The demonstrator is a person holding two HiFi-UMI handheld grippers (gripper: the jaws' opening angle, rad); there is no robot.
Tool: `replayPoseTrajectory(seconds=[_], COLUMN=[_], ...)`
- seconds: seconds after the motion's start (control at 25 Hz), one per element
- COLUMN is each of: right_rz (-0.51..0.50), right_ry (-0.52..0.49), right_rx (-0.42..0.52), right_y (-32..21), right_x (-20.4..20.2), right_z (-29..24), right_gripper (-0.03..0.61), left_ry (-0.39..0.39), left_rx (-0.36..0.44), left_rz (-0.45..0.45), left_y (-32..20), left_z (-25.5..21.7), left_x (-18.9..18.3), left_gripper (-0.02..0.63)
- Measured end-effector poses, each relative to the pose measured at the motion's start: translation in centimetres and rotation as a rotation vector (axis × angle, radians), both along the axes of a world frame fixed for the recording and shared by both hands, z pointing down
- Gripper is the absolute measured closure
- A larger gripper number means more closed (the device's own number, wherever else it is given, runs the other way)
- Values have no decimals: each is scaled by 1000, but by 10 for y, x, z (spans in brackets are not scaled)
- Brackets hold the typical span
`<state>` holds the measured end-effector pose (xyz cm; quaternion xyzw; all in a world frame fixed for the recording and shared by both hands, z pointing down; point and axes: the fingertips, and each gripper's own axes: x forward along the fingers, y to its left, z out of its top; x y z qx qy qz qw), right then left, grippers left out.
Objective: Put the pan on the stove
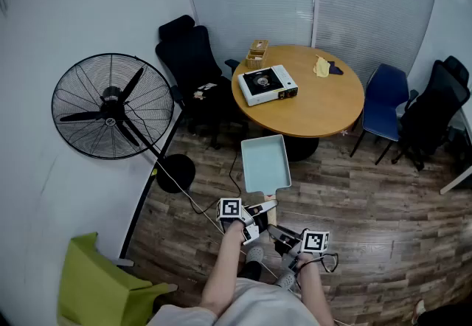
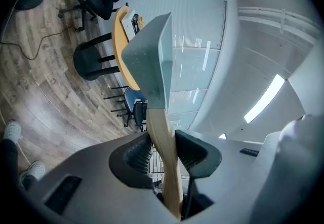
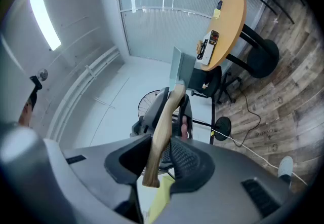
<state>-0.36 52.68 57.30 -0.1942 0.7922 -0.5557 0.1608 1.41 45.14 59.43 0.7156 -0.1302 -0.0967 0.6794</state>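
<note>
Wood-plank floor point(image 1: 354, 206) fills the head view, with a round table point(image 1: 324, 107) beyond it, dark chairs point(image 1: 193, 59) around that, and a big standing fan point(image 1: 112, 105) at the left wall. On the table's near left part sits the white stove point(image 1: 268, 85). We hold the pale blue-green rectangular pan point(image 1: 265, 163) level in the air over the floor, well short of the table, its wooden handle point(image 1: 264, 204) pointing back toward us. The left gripper point(image 1: 258, 214) takes the handle close to the pan, and the right gripper point(image 1: 277, 231) takes it just behind, at the end. From the left gripper view, we see the pan edge-on, rising ahead with the table and stove past it, and the handle runs down between the two fingers point(image 2: 136, 154), which are clamped on it from both sides. From the right gripper view, the handle's end sits between that gripper's fingers point(image 3: 188, 159), which are closed against it. The left gripper grips the same handle farther along, and the pan stands beyond it with the fan behind and the table to the right.
</note>
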Motion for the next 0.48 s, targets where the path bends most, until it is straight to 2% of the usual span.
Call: replayPoseTrajectory(seconds=[0.24, 0.48], right_rz=[-8, -30], right_ry=[-50, 26], right_rx=[6, 13], right_y=[7, 14], right_x=[-12, -20], right_z=[0, 4], right_gripper=[457, 457], left_ry=[-29, -64], left_rx=[23, 67], left_rz=[-36, -16], left_y=[3, 11], left_z=[-9, -17], left_x=[-12, -20], left_gripper=[462, 460])
